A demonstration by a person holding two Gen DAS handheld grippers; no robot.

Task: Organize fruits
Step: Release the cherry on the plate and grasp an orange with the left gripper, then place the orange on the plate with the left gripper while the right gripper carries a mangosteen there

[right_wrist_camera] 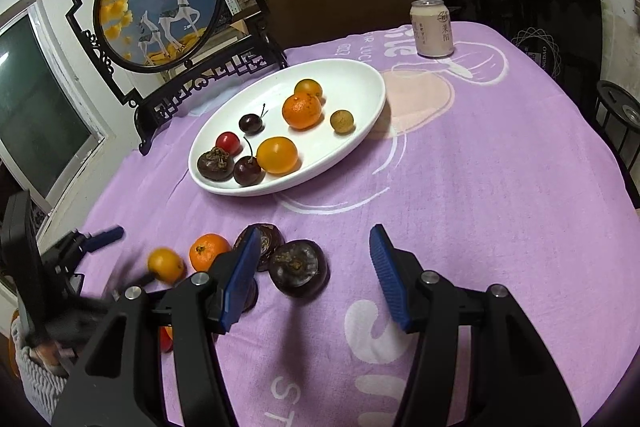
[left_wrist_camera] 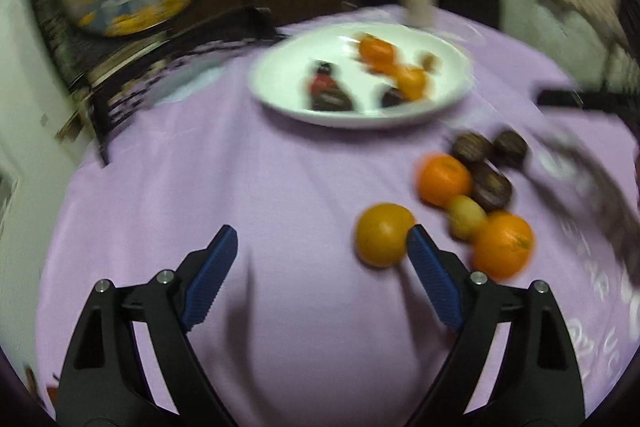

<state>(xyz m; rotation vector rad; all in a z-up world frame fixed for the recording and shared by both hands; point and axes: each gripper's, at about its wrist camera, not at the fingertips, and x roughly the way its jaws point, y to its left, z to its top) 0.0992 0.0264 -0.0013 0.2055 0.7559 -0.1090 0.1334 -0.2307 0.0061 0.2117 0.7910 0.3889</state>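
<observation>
Left wrist view: left gripper (left_wrist_camera: 320, 239) jaws wide apart, empty. Yellow-orange citrus (left_wrist_camera: 383, 234) on purple cloth (left_wrist_camera: 240, 187), touching right finger's tip, off-centre to right of gap; needs rightward shift. Right gripper (right_wrist_camera: 314, 247) spread, empty, dark round fruit (right_wrist_camera: 298, 268) between fingers. White plate (right_wrist_camera: 360, 75) beyond.

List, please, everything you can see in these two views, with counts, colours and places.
cloth: one, purple, covering table
plate: one, white, mid-cloth
citrus: six, orange; three on plate, three loose
chestnuts: four, dark brown; one on plate, three loose
cherries: two, dark, on plate
red fruit: one, on plate
longans: two, tan; one on plate, one loose
can: one, pale, far edge
screen: one, black frame, behind plate
left gripper: open, blue pads
right gripper: open, blue pads
</observation>
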